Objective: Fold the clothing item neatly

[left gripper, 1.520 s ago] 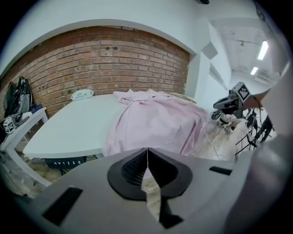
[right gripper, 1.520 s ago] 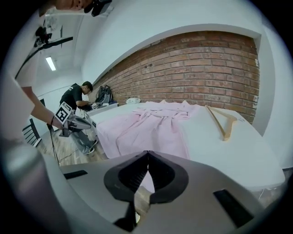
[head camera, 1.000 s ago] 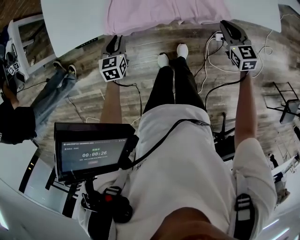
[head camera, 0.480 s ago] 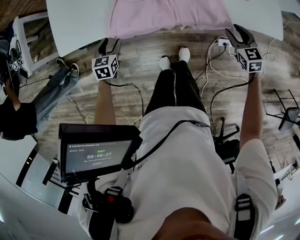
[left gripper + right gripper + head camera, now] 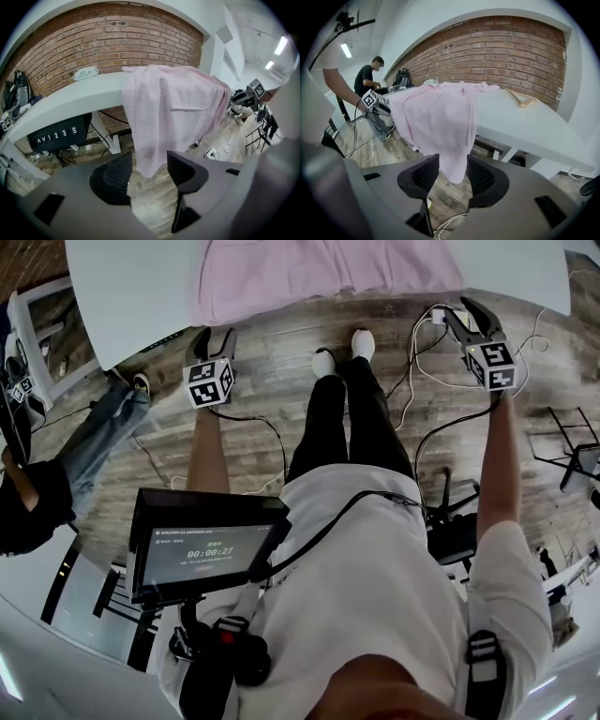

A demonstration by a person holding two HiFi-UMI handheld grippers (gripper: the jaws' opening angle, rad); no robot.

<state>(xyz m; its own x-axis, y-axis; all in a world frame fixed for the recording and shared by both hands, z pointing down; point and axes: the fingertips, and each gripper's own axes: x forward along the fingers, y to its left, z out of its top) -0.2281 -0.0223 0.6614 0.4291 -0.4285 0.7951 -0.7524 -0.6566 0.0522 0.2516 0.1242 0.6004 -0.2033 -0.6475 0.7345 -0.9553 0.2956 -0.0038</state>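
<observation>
Plainly the pink garment (image 5: 328, 277) is a light, limp thing. It lies on the white table (image 5: 141, 287) and spills over the near edge, its two lower corners hanging free below that edge in soft creases. It will likely drape and slip rather than keep any shape, so a pinch in the middle would only bunch it. The hanging corners look the better hold, one for each tool, so the cloth can be drawn out flat between them. The left gripper (image 5: 149, 169) has just been opening its jaws, and they stand well apart, with one hanging corner showing in the gap and neither pad on it. The right gripper (image 5: 452, 171) has likewise just been opening, its jaws parted and the other corner showing between them, unpressed. Whether each corner sits truly between the pads or just beyond them, I cannot tell.
</observation>
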